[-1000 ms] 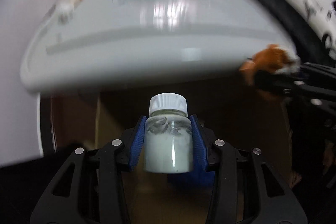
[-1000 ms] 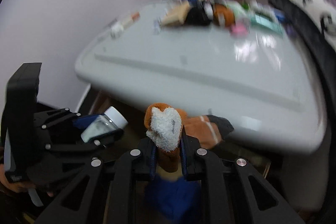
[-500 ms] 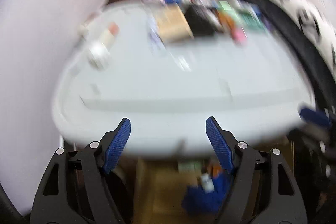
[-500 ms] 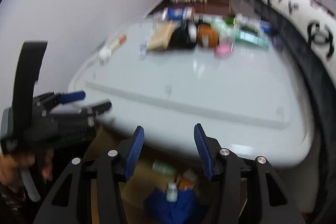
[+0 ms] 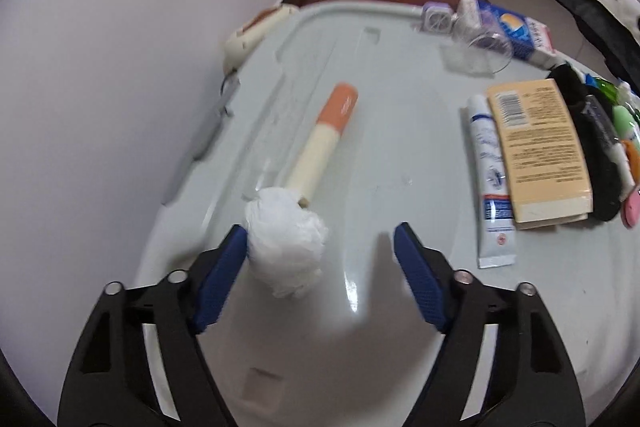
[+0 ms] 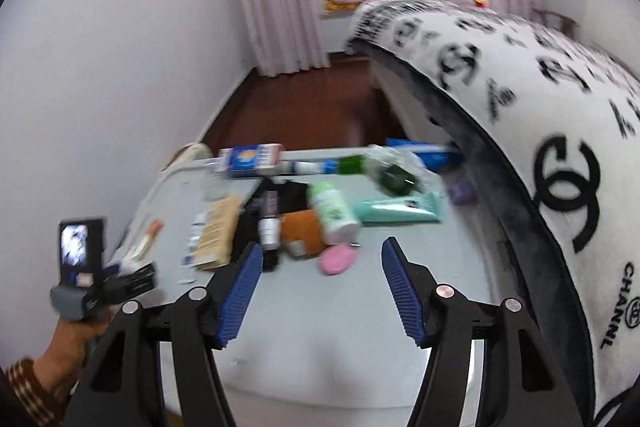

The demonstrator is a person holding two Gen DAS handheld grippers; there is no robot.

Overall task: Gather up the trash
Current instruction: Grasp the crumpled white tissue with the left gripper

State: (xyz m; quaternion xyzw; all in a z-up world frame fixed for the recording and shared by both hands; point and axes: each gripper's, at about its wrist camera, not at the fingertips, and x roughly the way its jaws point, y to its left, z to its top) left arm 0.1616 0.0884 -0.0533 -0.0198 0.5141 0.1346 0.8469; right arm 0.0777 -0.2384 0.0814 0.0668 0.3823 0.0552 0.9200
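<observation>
A crumpled white tissue wad (image 5: pixel 286 247) lies on the pale grey table top (image 5: pixel 400 147), against a cream and orange tube (image 5: pixel 324 139). My left gripper (image 5: pixel 320 259) hangs over it with its jaws closing; the wad sits between them beside the left pad (image 5: pixel 224 275), well apart from the right pad. My right gripper (image 6: pixel 322 267) is over the table's near part, its jaws opening with nothing between them. Beyond it lie a pink item (image 6: pixel 336 259), an orange sock (image 6: pixel 302 231) and a green-white bottle (image 6: pixel 334 211).
A white-blue tube (image 5: pixel 492 179), a tan box (image 5: pixel 536 151), black cloth (image 5: pixel 596 147), clear plastic (image 5: pixel 476 47) and a blue carton (image 5: pixel 516 27) crowd the right and far side. A teal tube (image 6: pixel 400 209) and a dark green bottle (image 6: pixel 394 177) lie near the blanket-covered bed (image 6: pixel 520 87). A wall bounds the left.
The left gripper let go of a white-capped bottle and the right of an orange sock, below the table edge. Both opened and rose over the table, the left reaching the tissue wad.
</observation>
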